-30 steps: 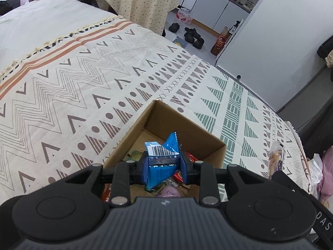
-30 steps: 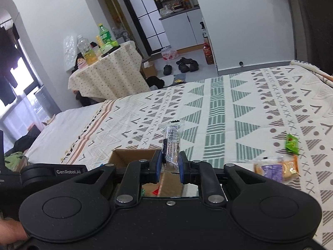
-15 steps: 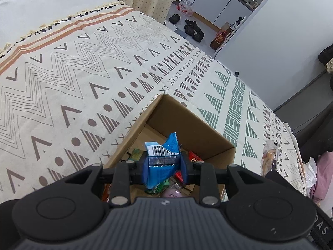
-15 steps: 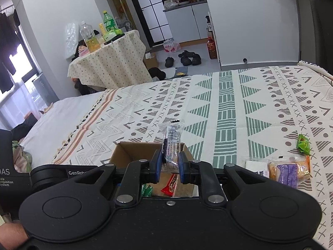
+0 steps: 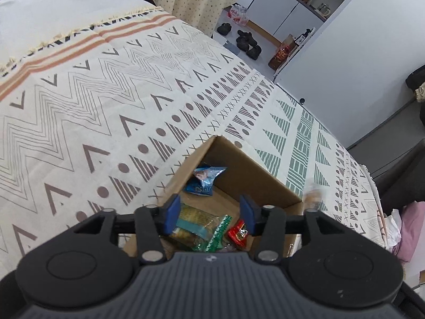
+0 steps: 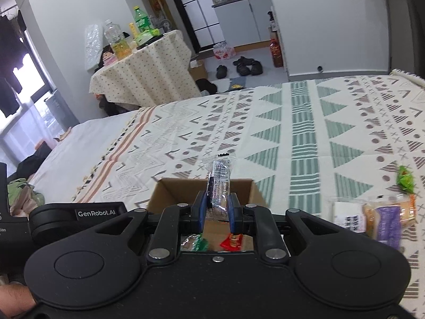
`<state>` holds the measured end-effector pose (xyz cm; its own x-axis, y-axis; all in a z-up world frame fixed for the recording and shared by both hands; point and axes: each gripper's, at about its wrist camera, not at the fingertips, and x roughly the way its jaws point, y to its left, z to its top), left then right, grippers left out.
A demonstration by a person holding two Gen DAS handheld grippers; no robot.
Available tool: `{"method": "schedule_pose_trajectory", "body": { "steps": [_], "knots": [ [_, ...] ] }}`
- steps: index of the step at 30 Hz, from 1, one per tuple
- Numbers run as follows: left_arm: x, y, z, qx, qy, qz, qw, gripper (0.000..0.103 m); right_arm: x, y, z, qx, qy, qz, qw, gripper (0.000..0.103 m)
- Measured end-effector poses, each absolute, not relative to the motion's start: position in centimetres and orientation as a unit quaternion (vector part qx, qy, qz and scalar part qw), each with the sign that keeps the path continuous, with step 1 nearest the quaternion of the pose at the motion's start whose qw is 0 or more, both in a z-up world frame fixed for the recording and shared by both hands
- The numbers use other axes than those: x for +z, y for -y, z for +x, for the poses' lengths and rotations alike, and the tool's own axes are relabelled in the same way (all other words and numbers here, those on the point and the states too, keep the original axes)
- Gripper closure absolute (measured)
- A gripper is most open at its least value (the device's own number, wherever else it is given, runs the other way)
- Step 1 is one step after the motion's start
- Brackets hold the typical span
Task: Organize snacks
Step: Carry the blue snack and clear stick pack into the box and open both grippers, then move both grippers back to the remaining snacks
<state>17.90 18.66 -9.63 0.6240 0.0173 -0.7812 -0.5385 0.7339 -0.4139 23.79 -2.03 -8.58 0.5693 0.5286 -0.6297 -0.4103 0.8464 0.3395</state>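
Note:
An open cardboard box (image 5: 255, 170) sits on the patterned bedspread and holds several snack packets. A blue snack packet (image 5: 205, 179) lies loose inside it, against the far corner. My left gripper (image 5: 209, 214) hovers over the box, its jaws opening with nothing between them. Below it lie a yellow-green packet (image 5: 196, 220) and a red one (image 5: 239, 232). My right gripper (image 6: 217, 212) is shut on a clear-wrapped dark snack bar (image 6: 219, 180), held upright just above the box (image 6: 170, 191) at its near edge.
To the right of the box on the bedspread (image 6: 305, 133) lie a white packet (image 6: 345, 212), an orange-purple bread pack (image 6: 387, 215) and a green sweet (image 6: 405, 179). A cloth-covered table (image 6: 143, 79) with bottles stands beyond the bed. Shoes (image 6: 244, 67) lie on the floor.
The left jaws spread and the blue packet dropped from them into the box. The right gripper moved closer over the box, still holding the snack bar.

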Motion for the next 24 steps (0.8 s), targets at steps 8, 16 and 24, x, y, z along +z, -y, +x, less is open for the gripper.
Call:
{"method": "schedule_pose_trajectory", "body": {
  "steps": [8, 16, 24],
  "knots": [
    [-9.0, -17.8, 17.5, 0.178, -0.407, -0.303, 0.843, 0.024, -8.9, 2.8, 23.6, 0.251, -0.388, 0.090, 0.882, 0.052],
    [-8.6, -14.9, 17.8, 0.180, -0.430, -0.261, 0.845, 0.020, -9.0, 7.1, 22.8, 0.212, -0.389, 0.088, 0.892, 0.037],
    [-7.5, -10.9, 18.1, 0.168, -0.436, -0.211, 0.859, 0.011, -9.0, 11.4, 22.3, 0.181, -0.384, 0.099, 0.900, 0.016]
  ]
}}
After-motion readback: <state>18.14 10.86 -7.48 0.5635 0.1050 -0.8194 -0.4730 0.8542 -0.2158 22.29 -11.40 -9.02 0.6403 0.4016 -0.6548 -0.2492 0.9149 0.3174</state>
